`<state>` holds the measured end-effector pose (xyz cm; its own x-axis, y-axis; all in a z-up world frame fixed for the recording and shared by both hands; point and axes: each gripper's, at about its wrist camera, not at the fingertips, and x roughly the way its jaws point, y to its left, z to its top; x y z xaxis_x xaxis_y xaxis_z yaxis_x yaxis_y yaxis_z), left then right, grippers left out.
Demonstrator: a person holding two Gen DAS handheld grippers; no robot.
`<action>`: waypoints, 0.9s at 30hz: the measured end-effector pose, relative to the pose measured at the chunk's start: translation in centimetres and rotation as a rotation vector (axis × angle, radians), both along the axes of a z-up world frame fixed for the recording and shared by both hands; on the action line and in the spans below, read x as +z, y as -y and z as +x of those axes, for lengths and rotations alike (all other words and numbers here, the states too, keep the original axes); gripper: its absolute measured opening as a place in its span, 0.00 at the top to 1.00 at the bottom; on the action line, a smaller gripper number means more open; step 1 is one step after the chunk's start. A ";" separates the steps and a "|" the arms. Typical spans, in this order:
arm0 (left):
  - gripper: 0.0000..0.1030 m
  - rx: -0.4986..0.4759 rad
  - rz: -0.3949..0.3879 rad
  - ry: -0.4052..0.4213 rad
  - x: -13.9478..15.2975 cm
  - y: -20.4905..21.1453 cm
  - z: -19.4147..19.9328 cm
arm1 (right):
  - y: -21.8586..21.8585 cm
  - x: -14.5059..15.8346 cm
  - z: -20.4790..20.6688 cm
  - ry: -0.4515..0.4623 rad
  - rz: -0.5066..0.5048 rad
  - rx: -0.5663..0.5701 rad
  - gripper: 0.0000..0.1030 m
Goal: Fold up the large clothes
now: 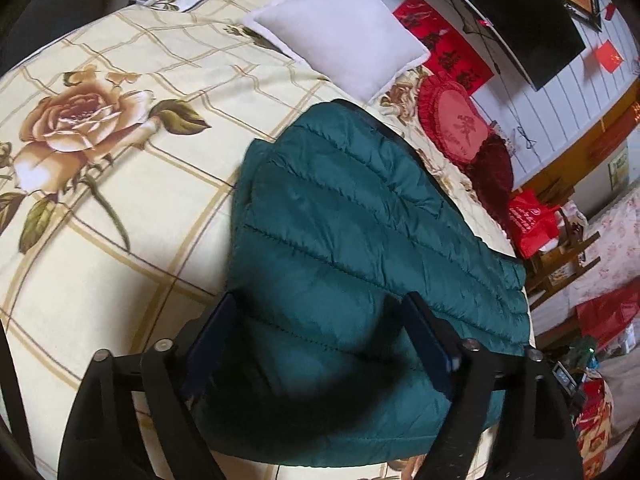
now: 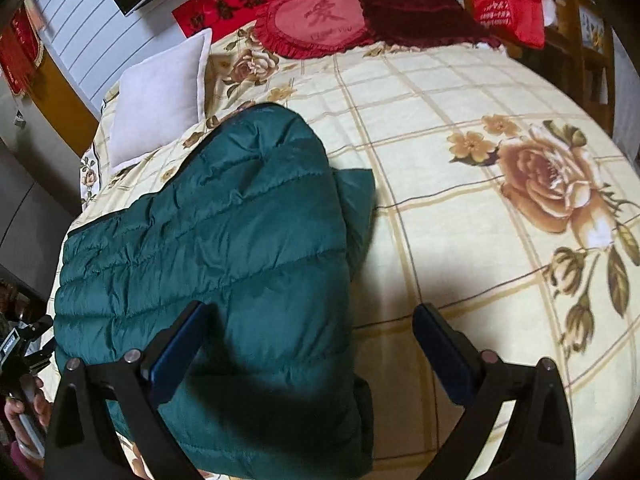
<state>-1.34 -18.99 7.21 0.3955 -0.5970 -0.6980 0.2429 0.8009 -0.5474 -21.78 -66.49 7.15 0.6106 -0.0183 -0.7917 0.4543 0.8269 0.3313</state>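
A white pillow [image 1: 340,28] and a red heart cushion [image 1: 454,122] lie on the rose-printed bedspread [image 1: 120,160].

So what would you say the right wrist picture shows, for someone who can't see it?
A folded teal puffer jacket lies on a rose-print bedspread, with the right gripper open above its edge. A white pillow sits behind.

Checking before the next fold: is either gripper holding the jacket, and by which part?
Nothing is held. The left gripper and right gripper stand open above the green jacket.
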 end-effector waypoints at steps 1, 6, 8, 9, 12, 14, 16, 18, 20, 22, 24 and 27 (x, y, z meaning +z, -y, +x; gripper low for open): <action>0.03 -0.011 -0.008 -0.003 -0.2 0.2 0.1 | 0.1 -0.2 0.2 -0.002 0.001 0.009 0.00; 0.00 -0.030 -0.024 -0.015 -0.9 0.9 0.7 | 0.6 -1.1 1.2 0.013 0.033 0.056 0.00; 0.00 -0.039 -0.012 -0.023 -1.2 1.2 1.0 | 1.0 -1.6 1.6 0.017 0.062 0.068 0.00; 0.00 -0.042 -0.008 -0.025 -1.2 1.2 1.1 | 1.1 -1.9 1.8 0.015 0.081 0.073 0.00; 0.00 -0.022 -0.024 -0.030 -0.8 0.4 1.4 | 1.5 -2.5 2.1 0.021 0.120 0.081 0.00; 0.00 0.035 -0.066 -0.027 -0.5 -1.1 1.6 | 1.4 -2.7 2.2 0.027 0.131 0.088 0.00; 0.00 0.086 -0.124 -0.052 -0.6 -2.7 1.9 | 1.5 -2.9 2.3 0.034 0.143 0.094 0.00; 0.00 0.078 -0.118 -0.096 -1.4 -3.0 2.5 | 1.7 -3.3 2.4 0.041 0.166 0.097 0.00; 0.00 0.071 -0.096 -0.124 -2.2 -2.8 2.6 | 1.8 -3.7 2.6 0.044 0.188 0.095 0.00; 0.00 0.042 -0.099 -0.141 -2.8 -2.2 2.5 | 1.7 -3.7 2.8 0.046 0.189 0.097 0.00; 0.00 0.003 -0.119 -0.161 -3.3 -1.3 2.4 | 1.4 -3.7 3.1 0.045 0.178 0.107 0.00; 0.00 -0.034 -0.096 -0.151 -3.5 0.2 2.0 | 1.3 -3.8 3.4 0.041 0.181 0.124 0.00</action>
